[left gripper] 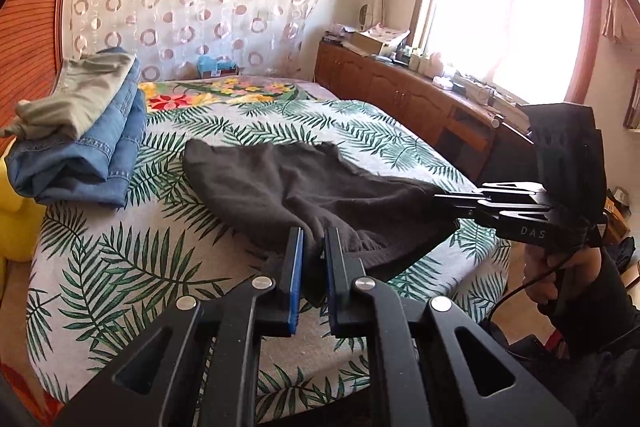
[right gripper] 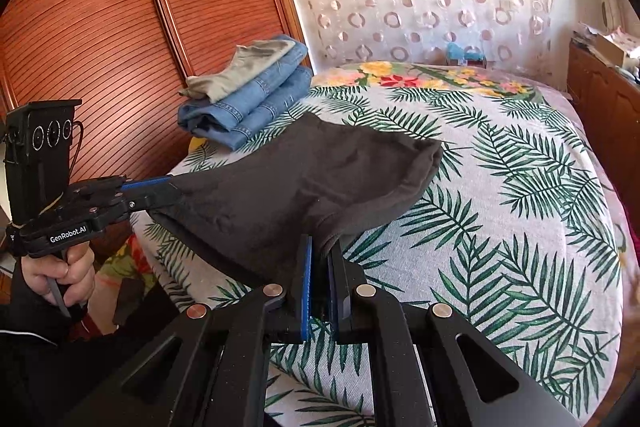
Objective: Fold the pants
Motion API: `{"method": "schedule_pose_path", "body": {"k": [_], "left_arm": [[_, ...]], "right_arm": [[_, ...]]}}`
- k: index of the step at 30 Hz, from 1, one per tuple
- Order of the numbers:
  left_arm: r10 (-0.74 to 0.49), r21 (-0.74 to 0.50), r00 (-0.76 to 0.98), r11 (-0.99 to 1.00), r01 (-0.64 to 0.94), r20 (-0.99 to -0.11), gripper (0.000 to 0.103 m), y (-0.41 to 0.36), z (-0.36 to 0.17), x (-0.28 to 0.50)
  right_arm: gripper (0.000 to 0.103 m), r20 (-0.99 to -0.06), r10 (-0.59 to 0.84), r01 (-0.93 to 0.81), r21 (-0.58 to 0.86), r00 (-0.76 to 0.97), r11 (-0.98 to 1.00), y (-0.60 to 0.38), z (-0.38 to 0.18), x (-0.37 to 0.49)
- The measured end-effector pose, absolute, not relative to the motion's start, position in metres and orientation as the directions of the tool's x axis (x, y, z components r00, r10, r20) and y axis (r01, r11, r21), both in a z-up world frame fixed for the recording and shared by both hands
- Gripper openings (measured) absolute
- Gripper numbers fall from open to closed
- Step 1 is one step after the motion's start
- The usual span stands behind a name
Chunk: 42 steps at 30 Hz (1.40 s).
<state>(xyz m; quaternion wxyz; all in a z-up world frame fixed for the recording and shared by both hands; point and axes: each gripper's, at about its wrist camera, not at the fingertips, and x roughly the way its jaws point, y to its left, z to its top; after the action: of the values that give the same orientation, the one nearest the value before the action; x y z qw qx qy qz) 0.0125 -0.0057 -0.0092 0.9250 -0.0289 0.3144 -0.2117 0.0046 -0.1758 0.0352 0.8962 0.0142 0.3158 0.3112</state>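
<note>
Dark grey-brown fabric, the pants (left gripper: 304, 187), is stretched between the 2 grippers above a bed (left gripper: 132, 267) covered with a palm-leaf print. The near edge of the pants is lifted off the cover, while the far end is draped down onto the bedspread towards the middle of the bed.

The left gripper (left gripper: 312, 247) is clamped on 1 corner of that raised edge; cloth is pinched between its blue pads (left gripper: 297, 279), which are drawn almost together. The right gripper (right gripper: 320, 259) is likewise closed on the other corner, with a fold of the dark cloth gripped between its fingers. In the right wrist view, the left gripper's handle is seen held by a hand (right gripper: 60, 275) at the lower left.

Behind the pants, at the bed's far left side and well apart from them, a stack of folded blue jeans (left gripper: 92, 155) is seen with a folded khaki garment (left gripper: 80, 95) laid on top. A slatted wooden wardrobe (right gripper: 100, 7) is seen behind the stack, and a sunlit window (left gripper: 504, 23) above a wooden cabinet (left gripper: 400, 91) at the right.
</note>
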Motion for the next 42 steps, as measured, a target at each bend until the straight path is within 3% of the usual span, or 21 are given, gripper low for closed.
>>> {"method": "schedule_pose_path", "body": {"k": [17, 27, 31, 36, 39, 42], "left_arm": [[-0.434, -0.15, 0.75, 0.896, 0.419, -0.499, 0.008, -0.012, 0.026, -0.007], [-0.381, -0.162, 0.708, 0.919, 0.359, -0.595, 0.008, -0.011, -0.012, 0.01], [-0.352, -0.167, 0.668, 0.93, 0.327, -0.656, 0.024, -0.011, -0.038, 0.019], [-0.344, -0.201, 0.607, 0.935, 0.293, -0.716, 0.026, -0.01, -0.063, 0.028], [-0.345, -0.202, 0.596, 0.934, 0.294, -0.726, 0.047, -0.01, -0.07, 0.025], [-0.336, -0.211, 0.585, 0.939, 0.273, -0.738, 0.047, -0.007, -0.079, 0.027]], "right_arm": [[0.006, -0.495, 0.579, -0.563, 0.201, 0.648, 0.802, -0.193, 0.056, -0.015], [0.006, -0.557, 0.531, -0.541, 0.167, 0.638, 0.824, -0.186, 0.035, -0.001], [0.006, -0.568, 0.527, -0.52, 0.193, 0.632, 0.832, -0.19, 0.029, 0.006], [0.006, -0.571, 0.524, -0.51, 0.201, 0.633, 0.836, -0.19, 0.025, 0.012], [0.006, -0.573, 0.52, -0.509, 0.199, 0.633, 0.838, -0.189, 0.024, 0.011], [0.006, -0.575, 0.521, -0.508, 0.201, 0.631, 0.838, -0.19, 0.022, 0.011]]}}
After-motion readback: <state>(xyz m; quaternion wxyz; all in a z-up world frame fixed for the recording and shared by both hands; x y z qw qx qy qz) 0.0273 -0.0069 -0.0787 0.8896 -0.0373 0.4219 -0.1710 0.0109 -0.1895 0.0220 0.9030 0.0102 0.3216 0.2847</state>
